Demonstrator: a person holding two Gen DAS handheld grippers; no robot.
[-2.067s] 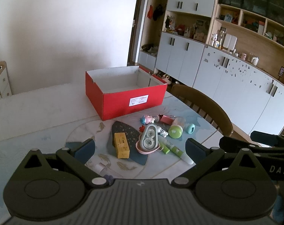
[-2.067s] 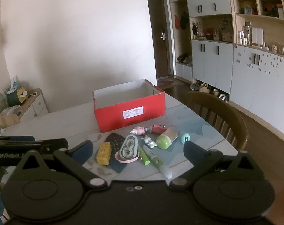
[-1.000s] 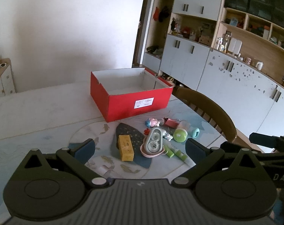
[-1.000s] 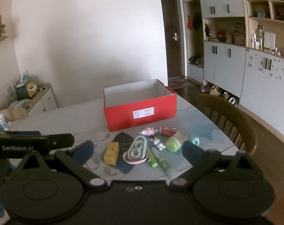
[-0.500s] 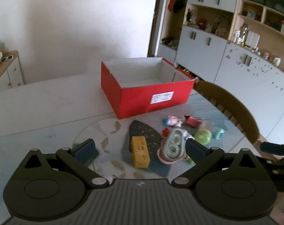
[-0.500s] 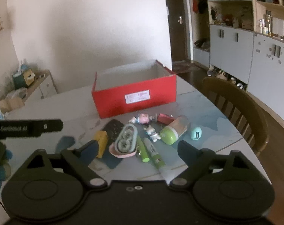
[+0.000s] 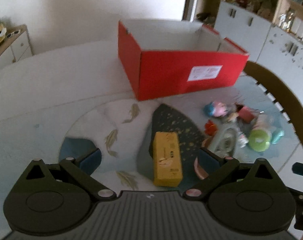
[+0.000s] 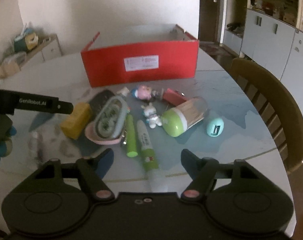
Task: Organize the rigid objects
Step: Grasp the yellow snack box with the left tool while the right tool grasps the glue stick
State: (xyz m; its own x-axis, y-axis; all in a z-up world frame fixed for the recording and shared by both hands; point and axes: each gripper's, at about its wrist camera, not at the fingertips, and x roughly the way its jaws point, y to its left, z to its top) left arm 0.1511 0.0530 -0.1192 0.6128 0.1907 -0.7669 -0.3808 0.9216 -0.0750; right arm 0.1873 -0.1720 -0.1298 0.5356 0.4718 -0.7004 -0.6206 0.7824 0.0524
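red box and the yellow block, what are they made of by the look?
Red box: likely cardboard, matte, thin folded walls, white inside, printed label stuck on. Yellow block: probably a printed paperboard carton, matte with crisp edges, though blur leaves it open.

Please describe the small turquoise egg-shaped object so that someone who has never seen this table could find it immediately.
Start at the red box on the table; loose items lie in front of it. The egg-shaped object lies at the chair-side edge of that pile, just beyond the green-capped jar. It alone is turquoise, with a small dark slot.

Both wrist views look steeply down, somewhat blurred, sharing the red box (image 7: 183,76).
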